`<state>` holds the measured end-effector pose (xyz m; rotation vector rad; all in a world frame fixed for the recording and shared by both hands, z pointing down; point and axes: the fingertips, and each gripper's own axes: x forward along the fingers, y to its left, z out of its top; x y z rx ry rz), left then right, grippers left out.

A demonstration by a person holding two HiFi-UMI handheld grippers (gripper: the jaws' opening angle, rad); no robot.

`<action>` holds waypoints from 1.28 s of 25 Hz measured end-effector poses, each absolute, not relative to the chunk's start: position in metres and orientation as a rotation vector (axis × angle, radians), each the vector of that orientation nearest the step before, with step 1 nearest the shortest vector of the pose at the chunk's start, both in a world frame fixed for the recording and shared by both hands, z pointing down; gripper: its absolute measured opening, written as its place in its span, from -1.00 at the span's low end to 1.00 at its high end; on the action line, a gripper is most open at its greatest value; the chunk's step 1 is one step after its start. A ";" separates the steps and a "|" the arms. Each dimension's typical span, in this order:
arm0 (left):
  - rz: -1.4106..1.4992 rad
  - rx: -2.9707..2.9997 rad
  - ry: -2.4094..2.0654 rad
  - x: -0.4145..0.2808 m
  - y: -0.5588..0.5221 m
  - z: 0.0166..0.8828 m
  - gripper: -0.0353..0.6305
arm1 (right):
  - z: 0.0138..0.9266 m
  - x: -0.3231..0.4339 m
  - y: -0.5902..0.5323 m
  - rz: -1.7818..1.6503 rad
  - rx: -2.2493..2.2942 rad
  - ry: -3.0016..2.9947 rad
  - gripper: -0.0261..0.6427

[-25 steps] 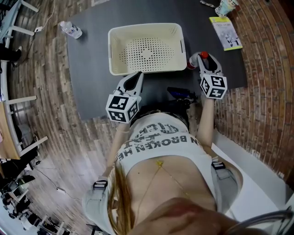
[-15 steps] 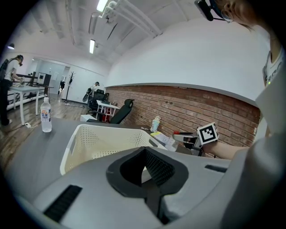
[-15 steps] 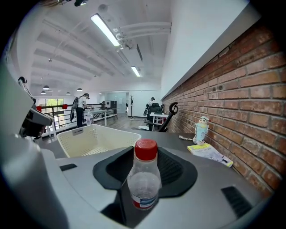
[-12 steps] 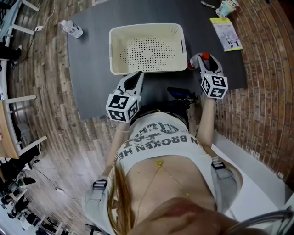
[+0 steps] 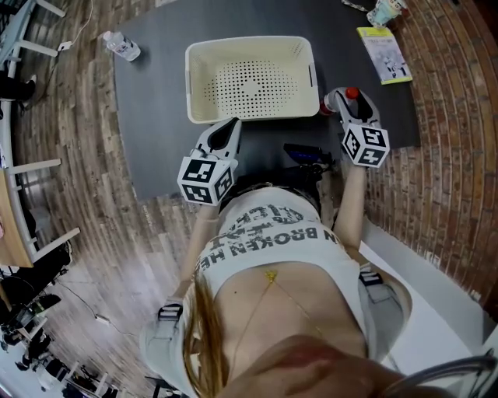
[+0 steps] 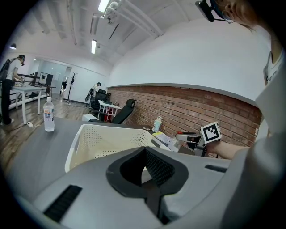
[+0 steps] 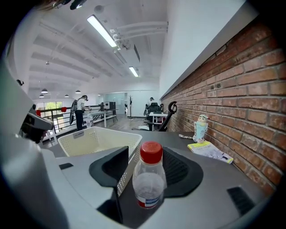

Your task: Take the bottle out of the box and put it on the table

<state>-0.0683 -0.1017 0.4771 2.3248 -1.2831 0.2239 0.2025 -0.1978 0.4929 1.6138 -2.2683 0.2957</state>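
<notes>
A small clear bottle with a red cap (image 7: 149,179) stands upright on the dark table (image 5: 156,116), just right of the cream perforated box (image 5: 249,43). My right gripper (image 5: 340,99) sits around the bottle (image 5: 350,94). Its jaws are opening, and a gap shows between the pads and the bottle in the right gripper view. The box (image 7: 89,138) holds nothing that I can see. My left gripper (image 5: 232,124) hovers at the box's near left corner, shut and holding nothing; in its own view the jaws of the left gripper (image 6: 145,154) meet in front of the box (image 6: 89,143).
A second water bottle (image 5: 120,48) stands at the table's far left corner. A yellow booklet (image 5: 383,56) and a small figurine cup (image 5: 384,12) lie at the far right by the brick wall. A black object (image 5: 307,155) sits at the near table edge.
The right gripper's jaws stand wider round the bottle than before. Both hands stay in place.
</notes>
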 end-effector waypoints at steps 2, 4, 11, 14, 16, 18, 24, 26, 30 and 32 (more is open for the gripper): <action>0.223 2.320 -1.289 -0.069 -0.102 0.477 -0.89 | 0.488 0.204 -0.195 0.286 1.625 -2.272 -0.28; 0.222 2.316 -1.291 -0.070 -0.103 0.479 -0.89 | 0.485 0.207 -0.193 0.273 1.637 -2.269 -0.28; 0.236 2.312 -1.280 -0.070 -0.102 0.483 -0.89 | 0.471 0.219 -0.181 0.247 1.733 -2.252 -0.28; 0.239 2.312 -1.283 -0.071 -0.104 0.482 -0.89 | 0.468 0.224 -0.175 0.240 1.752 -2.242 -0.28; 0.241 2.313 -1.282 -0.071 -0.104 0.482 -0.89 | 0.468 0.225 -0.172 0.252 1.758 -2.243 -0.28; 0.242 2.312 -1.279 -0.070 -0.103 0.483 -0.89 | 0.469 0.229 -0.169 0.272 1.772 -2.245 -0.28; 0.240 2.319 -1.279 -0.069 -0.102 0.482 -0.89 | 0.471 0.229 -0.168 0.276 1.750 -2.238 -0.28; 0.238 2.317 -1.282 -0.070 -0.101 0.483 -0.89 | 0.468 0.228 -0.166 0.265 1.740 -2.241 -0.28; 0.239 2.318 -1.286 -0.071 -0.101 0.484 -0.89 | 0.457 0.221 -0.166 0.218 1.695 -2.281 -0.38; 0.242 2.320 -1.287 -0.072 -0.101 0.484 -0.89 | 0.452 0.214 -0.164 0.175 1.646 -2.304 -0.63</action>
